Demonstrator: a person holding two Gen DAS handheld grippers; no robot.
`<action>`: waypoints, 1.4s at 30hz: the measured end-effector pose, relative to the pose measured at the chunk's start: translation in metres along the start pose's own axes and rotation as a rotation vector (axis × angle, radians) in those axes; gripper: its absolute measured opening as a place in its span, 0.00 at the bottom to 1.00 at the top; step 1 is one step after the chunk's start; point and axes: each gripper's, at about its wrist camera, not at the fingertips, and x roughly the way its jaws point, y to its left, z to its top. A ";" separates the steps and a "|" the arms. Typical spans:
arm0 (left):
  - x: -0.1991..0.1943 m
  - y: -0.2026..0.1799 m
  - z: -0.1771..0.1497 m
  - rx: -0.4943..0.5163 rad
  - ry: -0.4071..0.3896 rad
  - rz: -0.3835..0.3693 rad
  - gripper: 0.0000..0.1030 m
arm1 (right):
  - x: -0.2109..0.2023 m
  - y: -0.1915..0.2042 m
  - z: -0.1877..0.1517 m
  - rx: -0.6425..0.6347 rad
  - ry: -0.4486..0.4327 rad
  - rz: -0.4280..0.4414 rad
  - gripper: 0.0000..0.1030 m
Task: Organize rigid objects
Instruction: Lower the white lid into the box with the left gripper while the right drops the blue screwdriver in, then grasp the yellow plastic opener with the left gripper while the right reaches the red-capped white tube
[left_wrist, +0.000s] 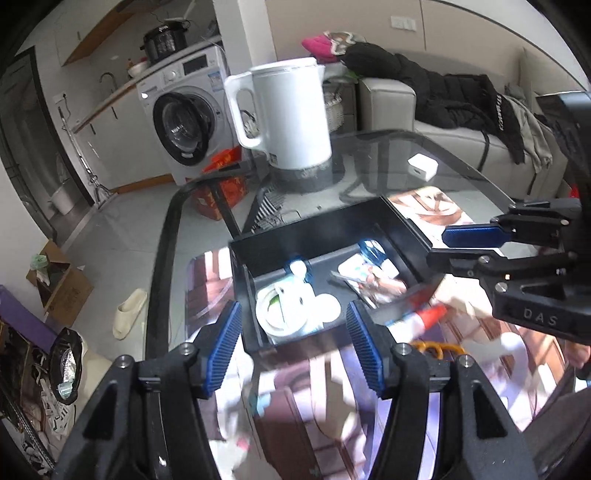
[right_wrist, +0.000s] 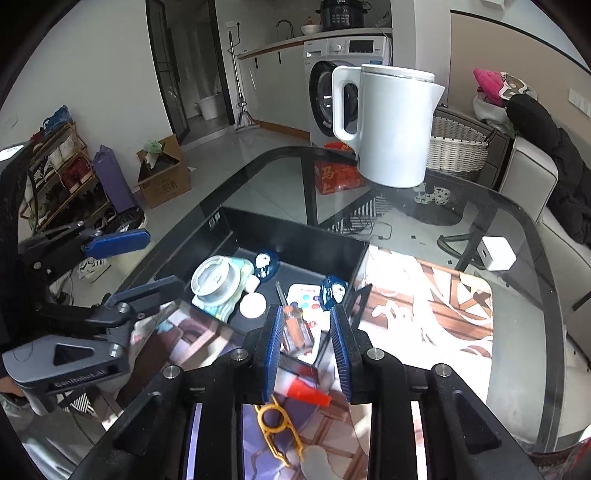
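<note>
A black tray (right_wrist: 295, 236) on the glass table holds a grey round lid (right_wrist: 216, 282), two blue figures (right_wrist: 266, 264), a white disc (right_wrist: 253, 305), a paint palette (right_wrist: 308, 299) and an orange-handled screwdriver (right_wrist: 295, 330). My right gripper (right_wrist: 306, 350) hangs over the tray's near edge, open. The screwdriver lies between its pads, with a gap on the right side. My left gripper (left_wrist: 293, 347) is open and empty above the tray's (left_wrist: 332, 221) near left corner. A red-capped tube (right_wrist: 308, 393) and a yellow clip (right_wrist: 275, 424) lie on the mat, outside the tray.
A white kettle (right_wrist: 391, 129) stands at the table's far edge, and a white charger (right_wrist: 496, 254) lies to the right of the tray. A patterned mat (right_wrist: 424, 306) covers the near table. Beyond are a washing machine (left_wrist: 184, 118) and a sofa (left_wrist: 461, 122) with dark clothes.
</note>
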 end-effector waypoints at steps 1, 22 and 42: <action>0.001 -0.003 -0.003 0.012 0.020 -0.009 0.58 | -0.001 0.000 -0.003 -0.005 0.010 0.003 0.26; 0.033 -0.011 -0.049 0.088 0.224 -0.034 0.58 | 0.039 0.001 -0.078 -0.099 0.296 -0.168 0.26; 0.032 -0.056 -0.044 0.176 0.234 -0.154 0.58 | 0.028 0.006 -0.061 -0.026 0.224 -0.049 0.24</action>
